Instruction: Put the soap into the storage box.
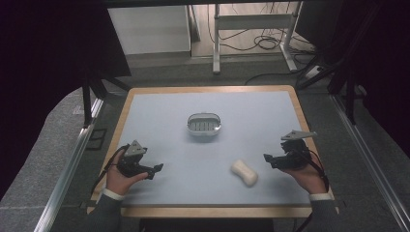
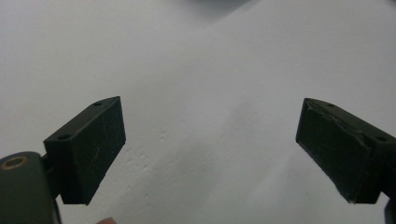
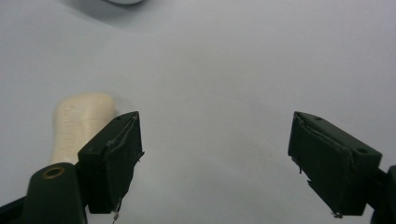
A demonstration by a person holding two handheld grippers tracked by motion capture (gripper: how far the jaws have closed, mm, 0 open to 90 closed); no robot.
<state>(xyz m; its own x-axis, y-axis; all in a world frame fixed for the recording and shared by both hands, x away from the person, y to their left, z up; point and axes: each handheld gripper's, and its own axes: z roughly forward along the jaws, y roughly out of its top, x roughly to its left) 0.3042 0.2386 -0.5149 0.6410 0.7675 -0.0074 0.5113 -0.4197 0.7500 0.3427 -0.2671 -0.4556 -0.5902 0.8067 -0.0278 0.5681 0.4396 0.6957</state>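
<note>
The table (image 1: pixel 159 104) carries a pale blue-grey surface inside a light wood rim, and both tools work over its near half.

The left gripper (image 1: pixel 155 170) is held in the person's left hand (image 1: pixel 117 178) near the left edge of the table, with its tips directed toward the table centre. In the left gripper view, its 2 black jaws stand wide apart, with bare table surface between and ahead of them. Nothing is held.

The right gripper (image 1: pixel 267 158) is held in the person's right hand (image 1: pixel 305 177) near the right edge, tips directed toward the table centre. A grey three-cornered plate sits on top of it. In the right gripper view (image 3: pixel 215 154), its 2 jaws also stand wide apart and hold nothing.

The soap dish (image 1: pixel 204 124), an oval metal-coloured tray with a slotted insert, lies ahead of both tools near the table centre, well apart from each.

The soap bar (image 1: pixel 243 172), cream-coloured with a waisted shape, lies flat on the table near the right gripper's tips, not touching them. In the right gripper view the soap bar (image 3: pixel 77 126) sits beside and partly behind the left-hand jaw, outside the gap. It lies well apart from the left gripper and from the soap dish.
</note>
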